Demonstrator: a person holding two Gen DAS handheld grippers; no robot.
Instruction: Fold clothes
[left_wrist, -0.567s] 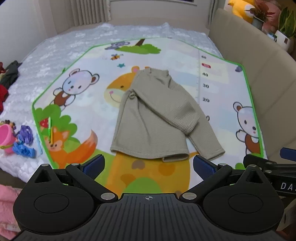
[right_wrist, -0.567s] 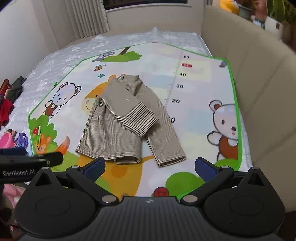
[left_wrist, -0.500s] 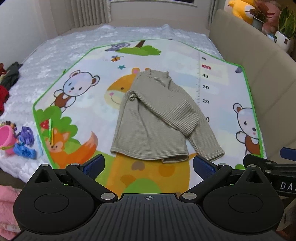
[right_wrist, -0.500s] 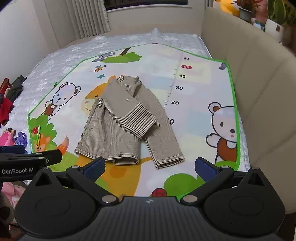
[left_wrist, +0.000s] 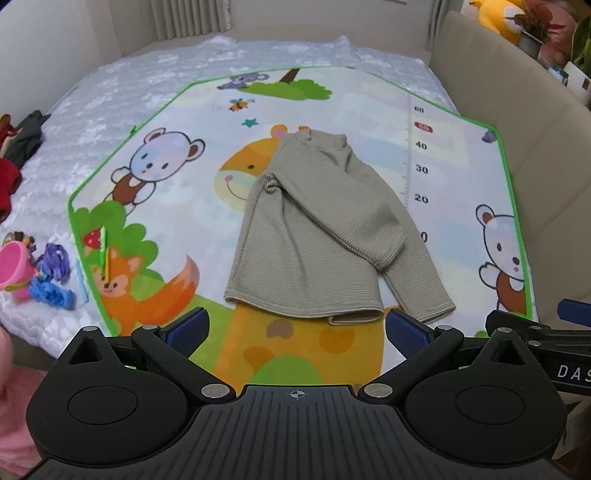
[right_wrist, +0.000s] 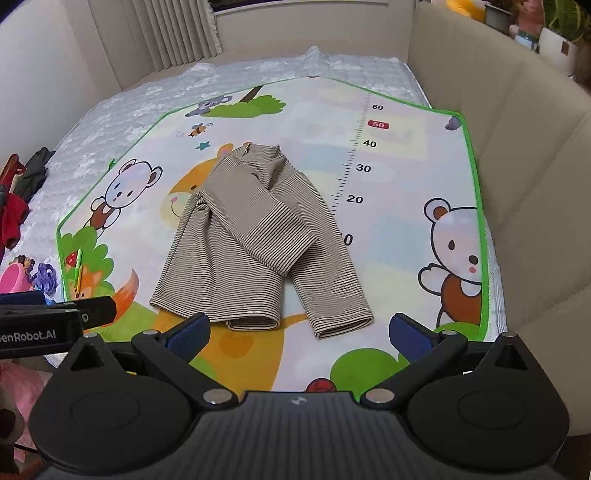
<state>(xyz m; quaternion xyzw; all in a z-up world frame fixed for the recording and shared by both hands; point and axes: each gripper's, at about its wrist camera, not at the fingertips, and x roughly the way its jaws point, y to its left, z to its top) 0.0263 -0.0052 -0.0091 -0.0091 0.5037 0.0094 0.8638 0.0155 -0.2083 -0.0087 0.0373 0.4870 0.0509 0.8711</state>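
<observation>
Both claws spread wide and empty above the half-folded top.
I'd bring the left gripper (left_wrist: 295, 328) and right gripper (right_wrist: 299, 330) down onto the beige fine-striped long-sleeved knit top (right_wrist: 251, 240), pinching its near hem corners evenly.

Child's bedroom: bed (left_wrist: 155, 96), play mat (left_wrist: 332, 110)

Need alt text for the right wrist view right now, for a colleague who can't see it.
A beige striped long-sleeved top lies partly folded, one sleeve across its body, on a cartoon-animal play mat spread on a bed. The open right gripper hovers near its hem, holding nothing.
</observation>
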